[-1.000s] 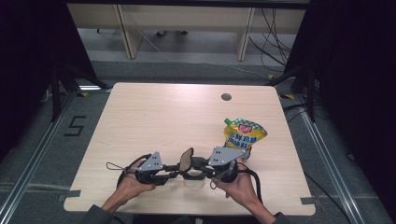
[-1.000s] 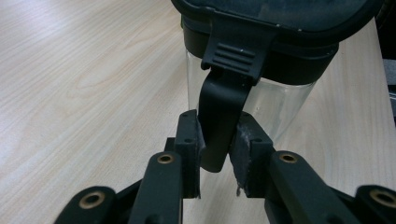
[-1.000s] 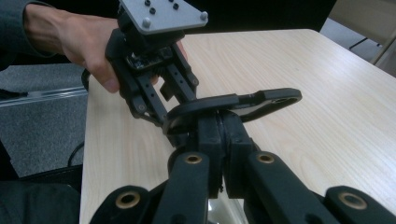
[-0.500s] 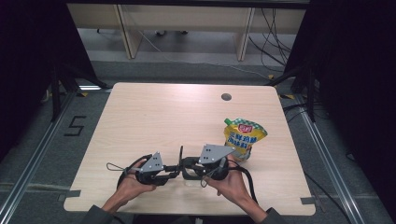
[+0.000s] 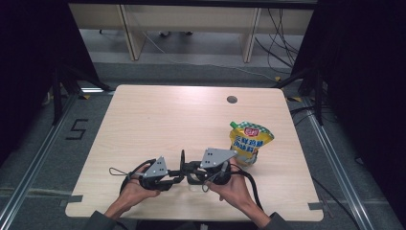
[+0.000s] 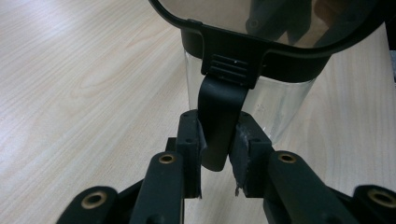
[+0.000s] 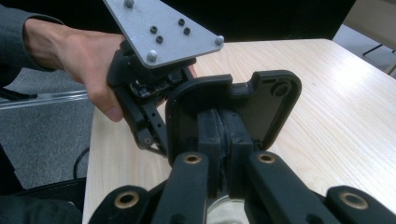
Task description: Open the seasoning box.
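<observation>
Left hand (image 5: 136,187) sits at the table's (image 5: 158,120) 7 o'clock, near the front edge. The left gripper (image 5: 178,173) is pointed toward 3 o'clock, at the cup.

In the left gripper view, a black strap (image 6: 219,121) hanging from the lid (image 6: 243,46) is pinched between the pads of the left gripper (image 6: 218,149). No gap is seen at either side. The strap is probably gripped to anchor the cup (image 6: 280,107) while the lid is worked.

The clear cup (image 5: 194,186) is stood on the table at about 6 o'clock, between the two grippers. Its lid (image 5: 182,160) is raised on edge above it.

The right gripper (image 5: 192,173) is pointed back toward 9 o'clock, so the cup is met from both sides.

In the right gripper view, the pads of the right gripper (image 7: 223,135) are pressed together right in front of the upright lid's (image 7: 275,102) inner face. Whether a thin part of the lid is caught between them cannot be told. The lid is probably being propped or swung at its hinge.

Right hand (image 5: 234,189) is wrapped on the gripper body, with the cable trailed off toward 5 o'clock.

A yellow pouch (image 5: 249,143) is lain flat at 3 o'clock, just beyond the right gripper. It is not touched, but it is kept close, likely for filling the cup once it is open.

A round hole (image 5: 232,99) is seen at 1 o'clock, near the far edge.
</observation>
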A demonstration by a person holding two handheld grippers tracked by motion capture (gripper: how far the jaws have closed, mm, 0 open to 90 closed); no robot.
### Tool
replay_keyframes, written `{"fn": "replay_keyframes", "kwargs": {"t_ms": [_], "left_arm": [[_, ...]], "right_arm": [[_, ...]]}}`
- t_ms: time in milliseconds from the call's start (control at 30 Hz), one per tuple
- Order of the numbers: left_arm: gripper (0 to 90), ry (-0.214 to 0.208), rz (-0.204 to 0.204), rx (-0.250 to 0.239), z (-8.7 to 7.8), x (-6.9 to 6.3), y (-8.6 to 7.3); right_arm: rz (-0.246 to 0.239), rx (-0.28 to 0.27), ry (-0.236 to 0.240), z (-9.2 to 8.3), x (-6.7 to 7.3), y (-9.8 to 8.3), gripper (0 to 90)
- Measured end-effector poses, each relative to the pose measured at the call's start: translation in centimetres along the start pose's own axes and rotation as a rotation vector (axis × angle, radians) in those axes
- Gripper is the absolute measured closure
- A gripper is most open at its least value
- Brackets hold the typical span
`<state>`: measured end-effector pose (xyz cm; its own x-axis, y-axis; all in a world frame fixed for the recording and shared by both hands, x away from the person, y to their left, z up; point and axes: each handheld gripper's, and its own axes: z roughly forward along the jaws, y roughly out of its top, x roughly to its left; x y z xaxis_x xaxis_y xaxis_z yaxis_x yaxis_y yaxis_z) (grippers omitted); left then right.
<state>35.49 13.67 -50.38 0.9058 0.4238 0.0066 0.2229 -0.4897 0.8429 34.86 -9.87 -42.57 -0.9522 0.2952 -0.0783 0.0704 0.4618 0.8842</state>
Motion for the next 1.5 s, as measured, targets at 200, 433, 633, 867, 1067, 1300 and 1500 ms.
{"fn": "replay_keyframes", "kwargs": {"t_ms": [200,433,633,867,1067,1300,1500], "left_arm": [[68.7,-0.002,-0.01,0.005,-0.1,-0.1,0.0],[54.8,0.018,-0.013,0.016,-0.8,-0.3,-0.3],[40.3,0.04,-0.038,0.024,-1.6,-0.7,-0.4],[29.3,0.1,-0.11,0.016,-2.8,-1.1,-0.8],[24.4,0.119,-0.145,0.016,-3.7,-1.5,-1.3],[22.8,0.145,-0.18,0.032,-4.3,-2.1,-1.7],[22.7,0.167,-0.205,0.035,-4.3,-2.9,-1.8]], "right_arm": [[0.015,-0.012,-0.007,-0.2,0.1,-0.3,85.9],[0.046,-0.042,-0.047,-2.3,-0.8,-1.6,78.1],[0.082,-0.051,-0.085,-5.5,-1.2,-3.8,65.7],[0.163,-0.062,-0.15,-9.2,-1.7,-6.4,57.2],[0.203,-0.069,-0.203,-11.7,-2.5,-8.5,49.3],[0.262,-0.073,-0.274,-14.0,-2.8,-10.6,45.1],[0.319,-0.071,-0.331,-15.0,-3.7,-12.3,36.6]]}}
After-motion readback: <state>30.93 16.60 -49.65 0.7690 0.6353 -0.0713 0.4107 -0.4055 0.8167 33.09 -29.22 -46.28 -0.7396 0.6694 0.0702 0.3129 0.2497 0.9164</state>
